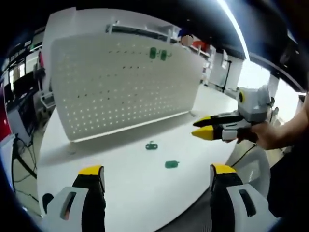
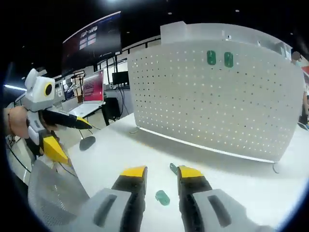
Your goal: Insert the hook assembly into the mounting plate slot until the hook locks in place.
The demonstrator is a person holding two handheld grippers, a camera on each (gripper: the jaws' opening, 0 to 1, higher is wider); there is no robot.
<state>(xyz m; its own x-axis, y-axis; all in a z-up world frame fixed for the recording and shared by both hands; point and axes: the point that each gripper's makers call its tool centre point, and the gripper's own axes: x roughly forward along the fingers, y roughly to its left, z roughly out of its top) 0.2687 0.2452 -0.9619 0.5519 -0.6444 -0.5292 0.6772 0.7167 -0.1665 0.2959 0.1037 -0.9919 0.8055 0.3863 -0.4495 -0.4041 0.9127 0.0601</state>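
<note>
A white pegboard mounting plate (image 1: 120, 87) (image 2: 212, 96) stands upright on the white table, with two green hooks (image 1: 158, 54) (image 2: 219, 58) seated near its top edge. Two more green hook pieces lie loose on the table in front of it (image 1: 152, 145) (image 1: 171, 165). In the right gripper view they sit just ahead of and below my jaws (image 2: 173, 167) (image 2: 162, 197). My left gripper (image 1: 157, 171) is wide open and holds nothing. My right gripper (image 2: 161, 173) (image 1: 200, 128) hovers above the table, jaws only narrowly apart, nothing between them.
The round table's edge (image 1: 203, 203) curves close to my grippers. A grey mesh chair back (image 2: 48, 193) stands beside it. My left gripper (image 2: 65, 135), held in a hand, enters the right gripper view. Desks and monitors (image 2: 94, 87) lie beyond.
</note>
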